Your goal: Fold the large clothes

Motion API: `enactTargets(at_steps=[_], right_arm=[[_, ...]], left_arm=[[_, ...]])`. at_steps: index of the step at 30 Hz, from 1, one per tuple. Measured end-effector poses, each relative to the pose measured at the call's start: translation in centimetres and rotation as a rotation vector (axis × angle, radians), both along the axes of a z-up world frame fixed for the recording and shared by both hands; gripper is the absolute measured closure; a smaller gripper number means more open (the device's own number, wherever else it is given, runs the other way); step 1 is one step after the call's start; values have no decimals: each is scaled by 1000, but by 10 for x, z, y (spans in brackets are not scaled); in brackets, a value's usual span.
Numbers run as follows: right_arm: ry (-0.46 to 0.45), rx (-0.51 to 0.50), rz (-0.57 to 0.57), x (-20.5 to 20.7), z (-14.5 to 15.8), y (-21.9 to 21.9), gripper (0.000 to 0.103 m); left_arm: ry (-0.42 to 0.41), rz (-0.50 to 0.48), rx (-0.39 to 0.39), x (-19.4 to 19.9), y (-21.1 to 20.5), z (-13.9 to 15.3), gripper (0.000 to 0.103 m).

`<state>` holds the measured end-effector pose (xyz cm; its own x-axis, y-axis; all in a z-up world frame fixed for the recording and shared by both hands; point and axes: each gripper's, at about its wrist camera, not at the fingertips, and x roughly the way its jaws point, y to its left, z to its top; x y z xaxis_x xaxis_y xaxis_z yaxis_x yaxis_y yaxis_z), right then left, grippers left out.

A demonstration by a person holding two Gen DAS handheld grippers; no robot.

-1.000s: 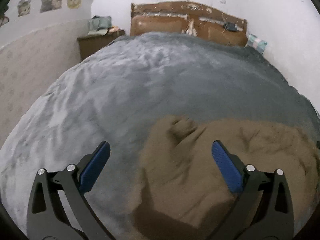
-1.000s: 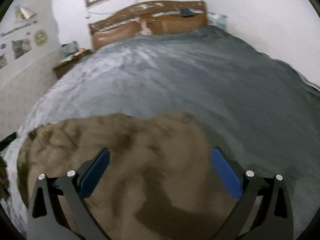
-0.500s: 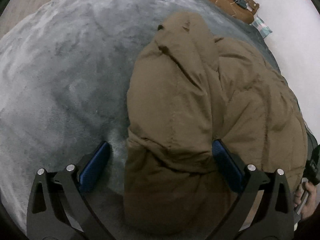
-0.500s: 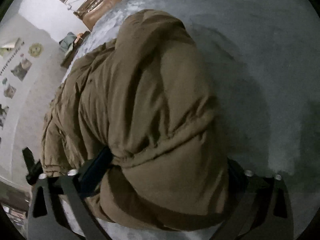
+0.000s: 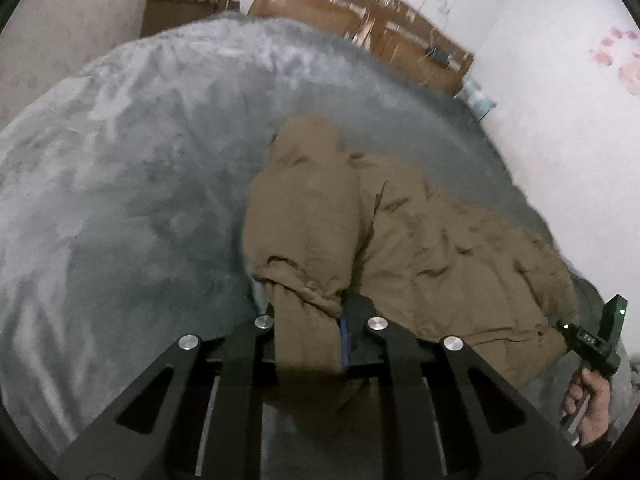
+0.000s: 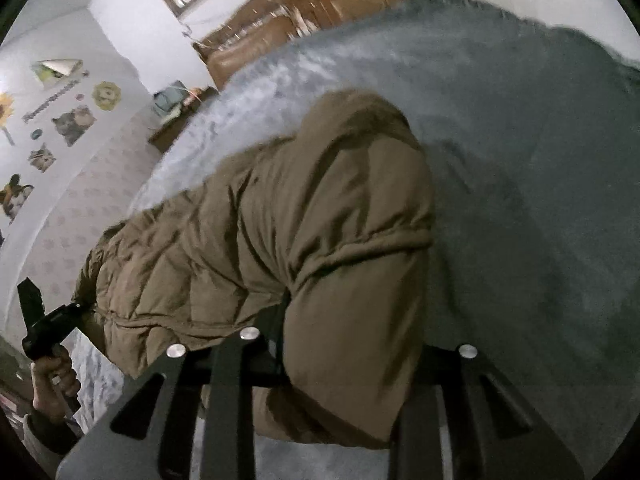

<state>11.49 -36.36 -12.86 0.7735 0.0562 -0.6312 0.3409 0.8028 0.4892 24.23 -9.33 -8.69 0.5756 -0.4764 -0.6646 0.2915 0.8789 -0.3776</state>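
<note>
A brown padded jacket [image 5: 420,240] lies on a grey blanket on the bed, its hood pointing toward the headboard. It also fills the right wrist view [image 6: 300,220]. My left gripper [image 5: 308,332] is shut on the jacket's near left corner, the fabric bunched between its jaws. My right gripper [image 6: 348,344] is shut on the jacket's near right corner, which drapes over and hides the right finger. The right gripper also shows at the right edge of the left wrist view [image 5: 600,344], and the left one at the left edge of the right wrist view [image 6: 44,324].
The grey blanket [image 5: 120,200] covers the whole bed. A brown headboard [image 5: 360,28] stands at the far end. A wooden nightstand [image 5: 180,8] with items stands at the far left. White walls run along both sides, with stickers [image 6: 72,120] on the left.
Both grippers were open above the jacket. They have closed on its near corners, and the views have tilted up so the headboard shows again.
</note>
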Motion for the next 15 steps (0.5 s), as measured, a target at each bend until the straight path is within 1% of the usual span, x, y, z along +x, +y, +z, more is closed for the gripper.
enactTargets(at_steps=[2,3,4,5,6,7,8,9,11,12,13,14,15], right_arm=[[3,-14,29,-20,8,8,76],[19,-5,51,-30,5,11,68],[52,4,65,-36,-1,11,56],[101,2,71,-37,-8,14,46],[155,-20,58,-42,-16,14,30],[190,-39,32,-46,-21,14,21],[199,-40,16,-48,-19,12,18],[206,-48,-17,-54,-11,10,15],[176,-84,-81,-71,17,11,11],[154,-101,-104,-83,33,14,7],[124,-123,-118,-95,50,18,6],[101,-144,-131,-103,60,22,6],[38,-205,-183,-119,80,34,3]], left_arm=[[-21,19,-10,-28,13,5,91],[-14,22,24,-40,16,0,89],[13,22,60,-44,18,-8,80],[91,39,63,-40,25,-19,77],[141,57,33,-33,32,-25,65],[156,105,14,-30,44,-28,44],[145,164,17,-30,54,-26,33],[123,215,26,-33,62,-21,16],[52,271,22,-47,76,-4,11],[30,286,21,-51,82,2,3],[-14,320,29,-62,88,14,3],[-90,353,45,-77,90,30,3],[-144,355,58,-93,91,40,3]])
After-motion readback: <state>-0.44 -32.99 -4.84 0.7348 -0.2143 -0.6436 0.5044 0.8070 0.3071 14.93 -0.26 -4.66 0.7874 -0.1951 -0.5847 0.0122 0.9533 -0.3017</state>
